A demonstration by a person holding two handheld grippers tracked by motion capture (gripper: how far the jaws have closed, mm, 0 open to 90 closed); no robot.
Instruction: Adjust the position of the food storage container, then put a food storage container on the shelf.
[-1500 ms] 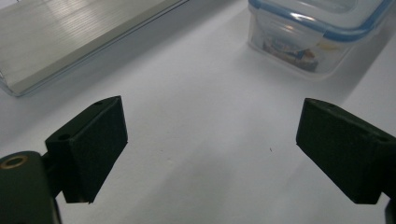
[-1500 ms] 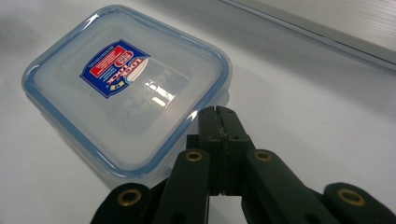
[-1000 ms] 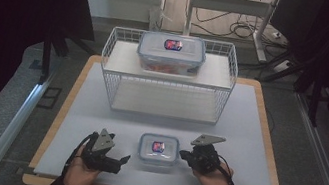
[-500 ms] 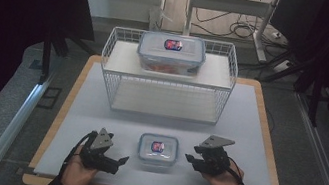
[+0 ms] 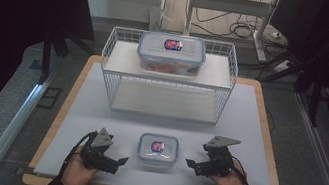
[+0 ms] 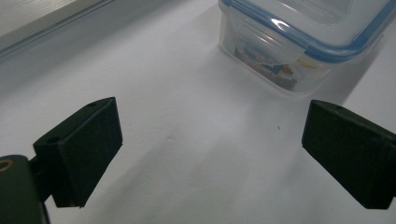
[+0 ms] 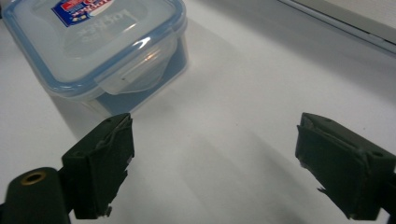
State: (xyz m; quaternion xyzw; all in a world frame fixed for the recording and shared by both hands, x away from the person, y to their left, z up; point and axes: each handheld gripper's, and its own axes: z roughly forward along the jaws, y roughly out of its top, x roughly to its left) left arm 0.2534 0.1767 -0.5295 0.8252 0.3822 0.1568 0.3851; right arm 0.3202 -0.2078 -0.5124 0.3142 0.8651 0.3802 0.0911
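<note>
Two lidded clear tubs on show, and the small tub (image 5: 158,149) sits on the white mat (image 5: 258,123) near the front edge, squarely between the grippers. Its lid carries a red and blue sticker; in the right gripper view that sticker shows pale lettering too blurred to read, and raised mirrored writing on the lid beside it stays unreadable as well. From above, the small tub is nearly square with rounded corners, slightly wider across the table, its sides lined up with the mat edges. Left gripper (image 5: 113,161) lies low just beside the tub's left, jaws spread wide with bare mat between them, pointing toward the tub's near corner and its clip flap. Right gripper (image 5: 193,165) mirrors it on the other side, jaws likewise wide apart, empty. Farther back, the big tub (image 5: 172,53) rests on top of the wire rack (image 5: 109,75), long axis running across the table, same kind of sticker up top.
</note>
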